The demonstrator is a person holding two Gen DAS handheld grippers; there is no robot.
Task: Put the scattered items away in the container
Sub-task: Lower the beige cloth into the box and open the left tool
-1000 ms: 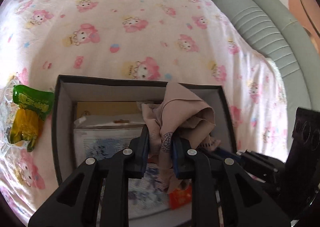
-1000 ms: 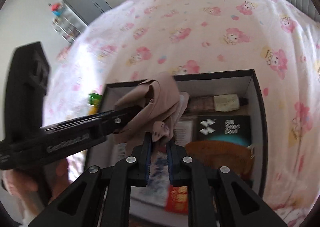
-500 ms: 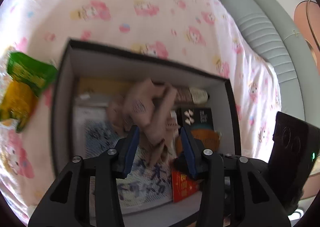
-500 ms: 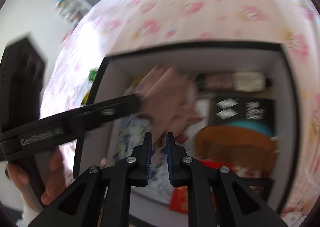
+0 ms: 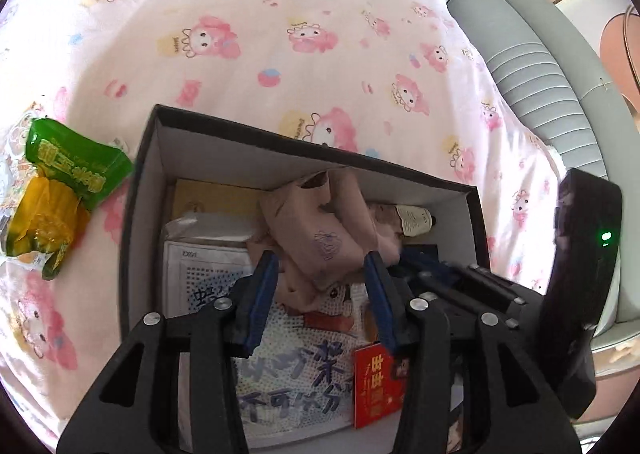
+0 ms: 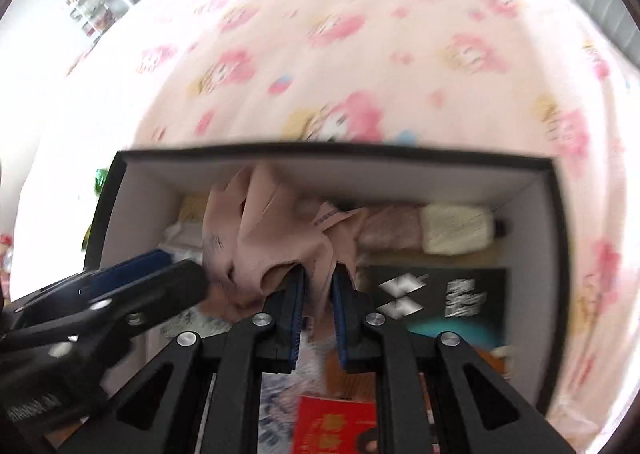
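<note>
A black box (image 5: 138,190) with white inner walls sits on the pink cartoon-print bedspread; it also shows in the right wrist view (image 6: 556,214). A crumpled beige cloth (image 5: 320,230) lies inside it on top of printed packets. My left gripper (image 5: 320,274) is open, its blue pads on either side of the cloth and apart from it. My right gripper (image 6: 318,278) is nearly closed, pinching a fold of the beige cloth (image 6: 272,238) between its pads. The left gripper's fingers (image 6: 160,274) show at the left of the right wrist view.
A green and yellow snack packet (image 5: 56,190) lies on the bedspread left of the box. Inside the box are a red packet (image 5: 376,382), a small bottle (image 6: 456,228), a black carton (image 6: 436,298) and printed bags. A grey padded headboard (image 5: 552,66) stands to the right.
My left gripper opened and let go of the beige cloth, which dropped into the box. My right gripper stayed closed on the cloth and moved down towards the box.
</note>
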